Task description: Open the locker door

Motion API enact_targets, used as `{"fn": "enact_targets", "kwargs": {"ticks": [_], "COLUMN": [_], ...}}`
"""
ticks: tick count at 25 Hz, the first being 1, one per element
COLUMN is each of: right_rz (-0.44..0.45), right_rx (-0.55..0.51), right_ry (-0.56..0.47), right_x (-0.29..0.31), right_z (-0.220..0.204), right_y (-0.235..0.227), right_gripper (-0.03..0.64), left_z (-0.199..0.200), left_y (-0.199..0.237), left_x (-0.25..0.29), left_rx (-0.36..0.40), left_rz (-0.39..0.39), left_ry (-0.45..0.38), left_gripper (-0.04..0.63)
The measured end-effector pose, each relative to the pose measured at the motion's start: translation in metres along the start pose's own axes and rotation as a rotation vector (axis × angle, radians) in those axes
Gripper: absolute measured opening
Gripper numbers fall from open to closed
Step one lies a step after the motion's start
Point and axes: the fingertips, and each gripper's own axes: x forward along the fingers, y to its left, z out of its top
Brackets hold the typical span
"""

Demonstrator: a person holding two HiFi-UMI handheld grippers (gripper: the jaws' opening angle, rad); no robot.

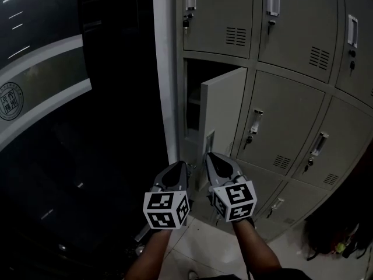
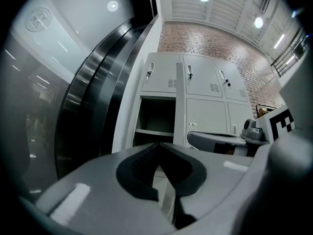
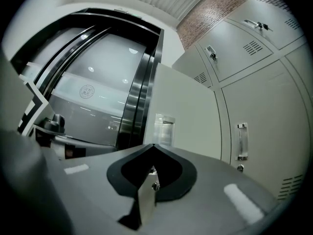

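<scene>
Locker door [image 1: 224, 107] in the leftmost column of the middle row is standing ajar, exposing its dark compartment [image 1: 193, 95]. Right tongs [image 1: 210, 156] are sitting closed tip to tip just beside the door's lower free edge — contact cannot be confirmed. Left tongs [image 1: 184, 164] are hovering alongside, also closed and empty.

Locker door [image 1: 224, 107]: pale grey metal panel, leftmost column of the bank, row 2 from the top. Status: open, swung out roughly halfway on its right-hand hinge, hanging upright and undistorted. The dark compartment behind it is exposed, with 1 shelf visible. Its metal handle [image 3: 146, 199], low on the free edge, is clamped between the closed jaws of the right gripper [image 3: 153, 147].
</scene>
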Motion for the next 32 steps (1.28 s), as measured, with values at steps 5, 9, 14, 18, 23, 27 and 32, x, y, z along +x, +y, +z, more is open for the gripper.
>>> {"fn": "enact_targets", "kwargs": {"ticks": [5, 9, 14, 18, 23, 27, 32], "right_rz": [0.012, 0.031, 0.050, 0.065, 0.075, 0.066, 0.067], "right_rx": [0.010, 0.017, 0.022, 0.041, 0.049, 0.069, 0.089], "right_ry": [0.011, 0.035, 0.055, 0.062, 0.061, 0.070, 0.072], "right_x": [-0.031, -0.073, -0.136, -0.188, -0.254, -0.304, -0.348], "right_z": [-0.001, -0.006, -0.012, -0.016, -0.017, -0.016, -0.009], "right_y": [0.009, 0.020, 0.031, 0.042, 0.057, 0.067, 0.088], "right_gripper": [0.000, 0.000, 0.000, 0.000, 0.000, 0.000, 0.000], "left_z": [-0.006, -0.012, -0.023, -0.037, -0.048, -0.055, -0.055], "left_y": [-0.020, -0.047, -0.093, -0.130, -0.174, -0.199, -0.222], "left_x": [-0.025, -0.052, -0.092, -0.128, -0.173, -0.211, -0.255], "left_rx": [0.007, 0.010, 0.010, 0.019, 0.035, 0.048, 0.075], "left_rz": [0.011, 0.021, 0.019, 0.023, 0.022, 0.032, 0.035], "left_ry": [0.012, 0.019, 0.028, 0.043, 0.035, 0.053, 0.061], "left_gripper": [0.005, 0.005, 0.005, 0.005, 0.005, 0.005, 0.005]}}
